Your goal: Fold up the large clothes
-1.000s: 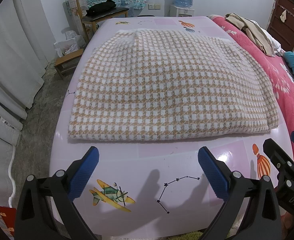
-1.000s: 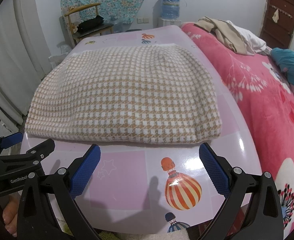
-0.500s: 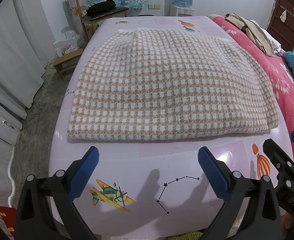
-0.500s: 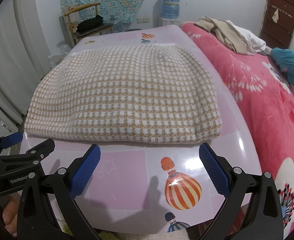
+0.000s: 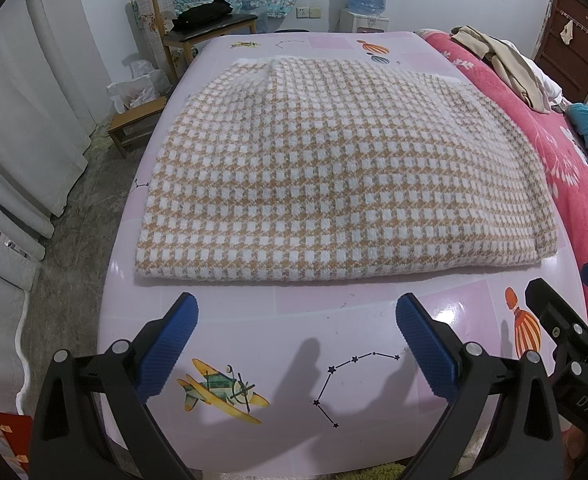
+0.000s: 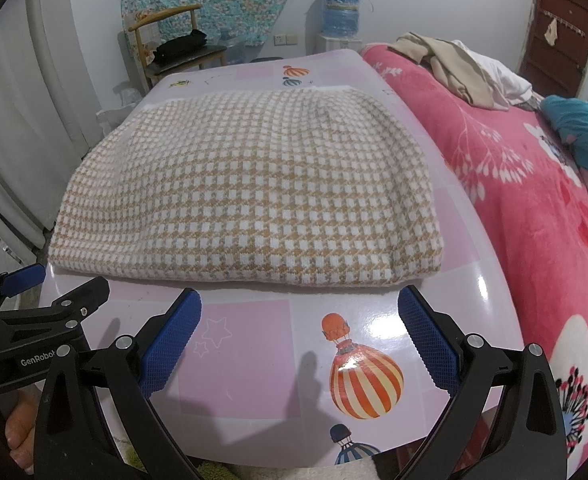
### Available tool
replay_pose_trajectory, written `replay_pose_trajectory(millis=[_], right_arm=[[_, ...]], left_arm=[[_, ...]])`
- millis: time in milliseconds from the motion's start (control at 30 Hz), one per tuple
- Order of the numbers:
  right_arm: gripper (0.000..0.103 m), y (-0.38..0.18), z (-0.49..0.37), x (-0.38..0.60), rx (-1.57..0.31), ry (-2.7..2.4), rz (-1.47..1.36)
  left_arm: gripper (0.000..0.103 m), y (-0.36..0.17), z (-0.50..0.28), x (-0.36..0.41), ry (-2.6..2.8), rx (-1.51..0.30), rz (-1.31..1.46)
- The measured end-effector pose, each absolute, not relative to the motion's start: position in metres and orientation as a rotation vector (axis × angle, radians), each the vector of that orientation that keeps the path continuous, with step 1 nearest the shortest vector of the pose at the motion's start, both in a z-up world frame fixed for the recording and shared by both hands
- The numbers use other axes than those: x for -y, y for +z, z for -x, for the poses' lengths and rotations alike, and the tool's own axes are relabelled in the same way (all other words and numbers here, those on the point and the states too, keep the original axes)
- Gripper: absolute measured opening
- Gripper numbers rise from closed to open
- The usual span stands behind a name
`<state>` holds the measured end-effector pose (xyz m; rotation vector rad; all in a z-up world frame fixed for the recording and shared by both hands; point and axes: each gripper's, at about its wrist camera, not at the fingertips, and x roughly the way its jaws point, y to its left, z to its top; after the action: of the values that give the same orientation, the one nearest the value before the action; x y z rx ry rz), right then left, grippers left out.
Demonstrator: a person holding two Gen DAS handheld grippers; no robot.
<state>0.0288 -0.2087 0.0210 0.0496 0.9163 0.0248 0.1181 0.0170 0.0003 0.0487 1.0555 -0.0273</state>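
On the body of the left hand-held gripper (image 6: pixel 49 312), seen at the lower left of the right wrist view, white lettering reads "GenRobot", its last letter partly cut off by the finger in front. On the right hand-held gripper (image 5: pixel 574 312), at the lower right of the left wrist view, the letters "DAS" can be read.

The counter (image 5: pixel 334 364) is a glossy pale-pink surface printed with a yellow aeroplane (image 5: pixel 221 390), a dotted constellation (image 5: pixel 346 380) and a striped hot-air balloon (image 6: pixel 364 380). The folded checked garment (image 5: pixel 334 184), in tan and white, lies flat on the middle of it, its near edge just beyond both pairs of blue fingertips and not touching them. To the right, a bed with a pink floral blanket (image 6: pixel 534 216) adjoins the counter; beige and white clothes (image 6: pixel 454 64) are heaped at its far end and a teal cloth (image 6: pixel 582 132) lies near its right edge. Against the far wall stand a wooden chair (image 5: pixel 197 24) with a dark bundle on its seat and a water dispenser with a blue bottle (image 6: pixel 342 8). Pale curtains (image 5: pixel 21 120) hang on the left, and a brown door (image 6: pixel 554 20) is at the far right.

Both hand-held grippers hover over the near edge of the counter, jaws spread wide and empty. Nothing has shifted since the earlier frames: garment and grippers sit as they did.
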Motion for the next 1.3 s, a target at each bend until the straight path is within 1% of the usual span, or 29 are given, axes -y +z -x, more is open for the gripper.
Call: replay_pose_trajectory(millis=[1300], right_arm=[[0.095, 0.0189, -0.0310, 0.2075, -0.921, 0.033, -0.041]], left_arm=[[0.097, 0.0008, -0.1175, -0.0169, -0.025, -1.060, -0.053]])
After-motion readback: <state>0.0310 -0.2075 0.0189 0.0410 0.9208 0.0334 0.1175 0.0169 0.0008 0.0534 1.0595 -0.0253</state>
